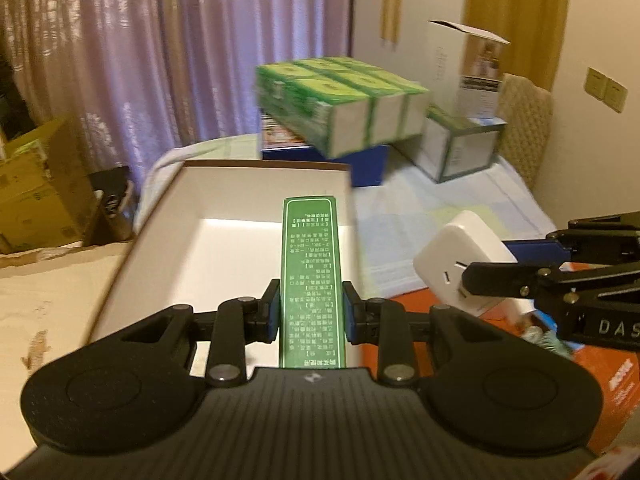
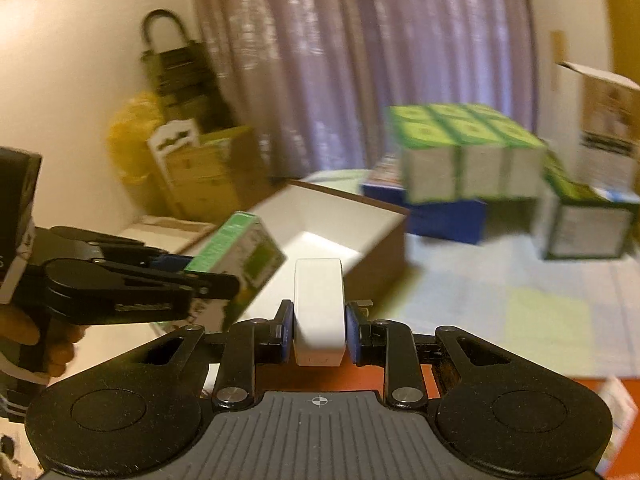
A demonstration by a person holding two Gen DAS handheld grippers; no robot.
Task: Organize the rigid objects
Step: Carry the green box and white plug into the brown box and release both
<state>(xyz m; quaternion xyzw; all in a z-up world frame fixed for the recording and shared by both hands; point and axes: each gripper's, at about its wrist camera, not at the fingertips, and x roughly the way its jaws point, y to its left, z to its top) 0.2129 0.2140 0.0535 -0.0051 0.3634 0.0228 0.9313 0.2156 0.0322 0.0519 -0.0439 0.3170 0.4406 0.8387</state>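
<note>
My left gripper (image 1: 311,314) is shut on a long green box (image 1: 311,264) with white print and holds it above the open white-lined box (image 1: 224,188). In the right wrist view the same green box (image 2: 236,256) shows at left in the left gripper (image 2: 208,280). My right gripper (image 2: 319,330) is shut on a white plug adapter (image 2: 319,304) and holds it in front of the open box (image 2: 360,216). In the left wrist view the adapter (image 1: 452,256) and right gripper (image 1: 480,276) are at the right.
A pack of green-and-white boxes (image 1: 340,104) sits on a blue box (image 1: 360,160) behind the open box. Another green-edged box (image 1: 460,148) and a tall open carton (image 1: 464,64) stand at back right. An orange box (image 1: 612,384) lies under my right gripper. Cardboard boxes (image 1: 36,192) sit at the left by the curtain.
</note>
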